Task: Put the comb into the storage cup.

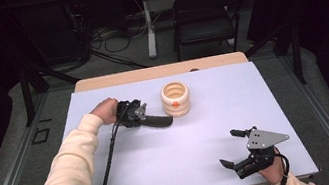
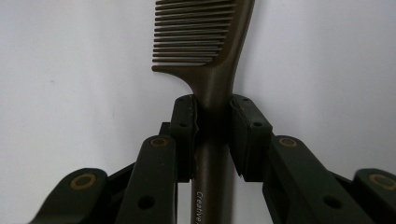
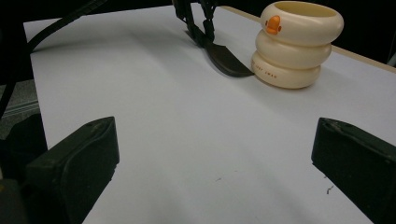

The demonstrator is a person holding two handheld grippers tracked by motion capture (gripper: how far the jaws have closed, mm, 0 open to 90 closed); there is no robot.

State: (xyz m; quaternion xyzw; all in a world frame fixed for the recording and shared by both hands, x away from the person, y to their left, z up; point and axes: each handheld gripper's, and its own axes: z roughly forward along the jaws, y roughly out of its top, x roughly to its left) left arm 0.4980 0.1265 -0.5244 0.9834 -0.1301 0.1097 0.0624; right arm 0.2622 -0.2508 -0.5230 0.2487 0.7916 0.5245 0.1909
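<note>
The left gripper [image 2: 212, 116] pinches a brown comb [image 2: 205, 51] by its handle, its toothed end lying on the white table [image 1: 165, 168] toward the cream cup [image 1: 175, 98], while the right gripper [image 1: 235, 149] rests spread, well apart.

- The left gripper [image 1: 142, 117], in the upper left of the high view, lies level, its jaws clamped on a comb [image 2: 205, 56].
- The right gripper [image 1: 232, 149], lower right, rests with jaws spread wide.
- A cream sleeve [image 1: 72, 174] covers the left forearm.
</note>
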